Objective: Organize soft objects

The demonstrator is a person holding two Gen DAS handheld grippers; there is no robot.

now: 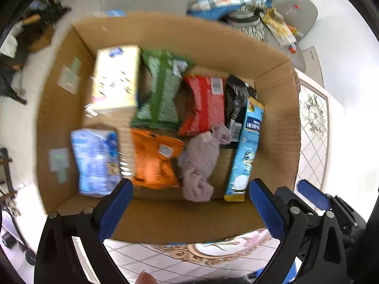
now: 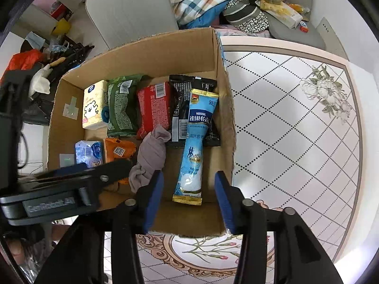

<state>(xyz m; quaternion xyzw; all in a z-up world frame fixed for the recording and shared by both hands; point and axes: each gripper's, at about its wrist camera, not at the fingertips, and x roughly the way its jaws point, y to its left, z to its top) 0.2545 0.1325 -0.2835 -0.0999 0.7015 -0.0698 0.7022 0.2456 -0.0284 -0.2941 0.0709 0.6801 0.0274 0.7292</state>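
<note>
- On my left wrist camera, my left gripper (image 1: 189, 201) hangs over the near edge of the cardboard box (image 1: 165, 30), its blue-padded jaws spread wide and holding nothing.
- This view is smeared with motion blur, so I cannot read any labels here.
- Inside the box, the back row runs left to right: a pale yellow tissue pack (image 1: 116, 80), a green packet (image 1: 161, 90), a red packet (image 1: 206, 104) and a black packet (image 1: 236, 99).
- The front row has a blue tissue pack (image 1: 94, 161) at the left, an orange packet (image 1: 154, 158) just beside it, then a bunched grey cloth (image 1: 199, 165).
- A long light-blue sachet (image 1: 244, 151) lies along the box's right wall, touching the black packet's end.
- My right gripper's blue pads (image 1: 312, 194) show at the lower right edge, outside the box.

- On my right wrist camera, my right gripper (image 2: 189, 198) hovers above the near right corner of the box (image 2: 165, 45), jaws parted and empty.
- The light-blue sachet (image 2: 194, 146) lies lengthwise ahead of the gap between the jaws, its gold end nearest me.
- The grey cloth (image 2: 149, 158) lies just left of the sachet, close to my left finger pad (image 2: 154, 201) in this view.
- My left gripper (image 2: 78, 175) crosses the lower left, covering part of the orange packet (image 2: 118, 149) and blue tissue pack (image 2: 87, 151).
- The box sits on a patterned table (image 2: 296, 130) with a diamond grid and flower print.
</note>
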